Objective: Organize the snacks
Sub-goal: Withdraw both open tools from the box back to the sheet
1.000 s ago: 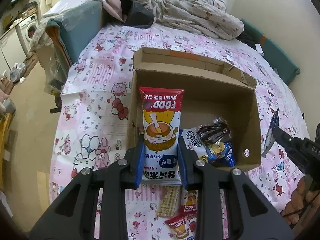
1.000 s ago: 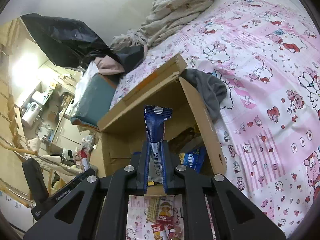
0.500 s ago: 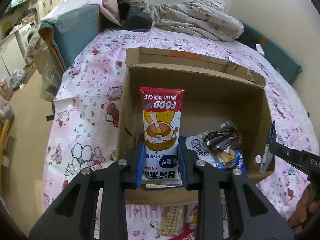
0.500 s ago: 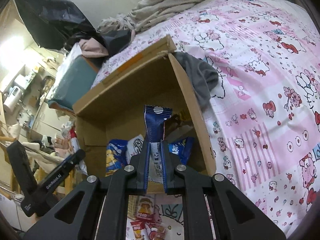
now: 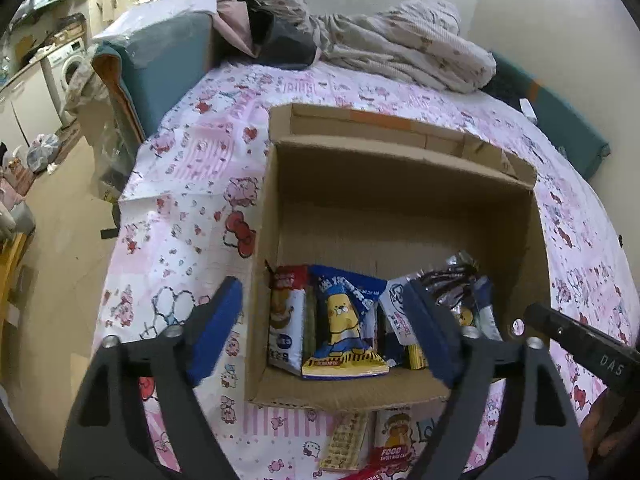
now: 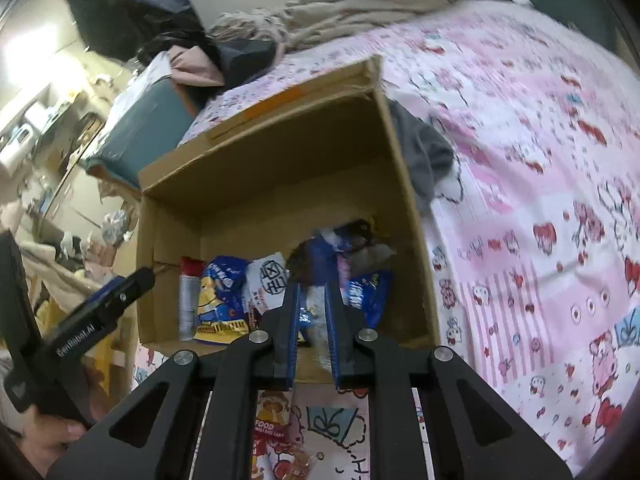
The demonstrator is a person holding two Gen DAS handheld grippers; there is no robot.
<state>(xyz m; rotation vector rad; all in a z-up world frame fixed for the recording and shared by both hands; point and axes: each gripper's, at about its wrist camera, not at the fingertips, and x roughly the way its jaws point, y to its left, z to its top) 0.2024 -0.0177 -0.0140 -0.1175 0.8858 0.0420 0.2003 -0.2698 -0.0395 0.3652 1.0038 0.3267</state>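
Note:
An open cardboard box (image 5: 400,184) sits on the pink patterned bed; it also shows in the right wrist view (image 6: 280,168). My left gripper (image 5: 324,320) is open and empty over the box's near edge. The red and white rice cake packet (image 5: 286,316) stands inside at the left wall, beside a blue and yellow packet (image 5: 344,320) and a dark foil packet (image 5: 456,280). My right gripper (image 6: 312,296) is partly parted around a blurred dark blue snack packet (image 6: 316,268), which is over the box.
Loose snack packets (image 5: 390,440) lie on the bed in front of the box; they also show in the right wrist view (image 6: 272,428). A grey cloth (image 6: 424,152) lies by the box's right wall. Bedding (image 5: 400,48) is piled at the far end. A teal chair (image 5: 160,64) stands left.
My left gripper opened and the rice cake packet dropped into the box at its left wall. My right gripper moved over the box and its jaws have parted slightly around the blue packet.

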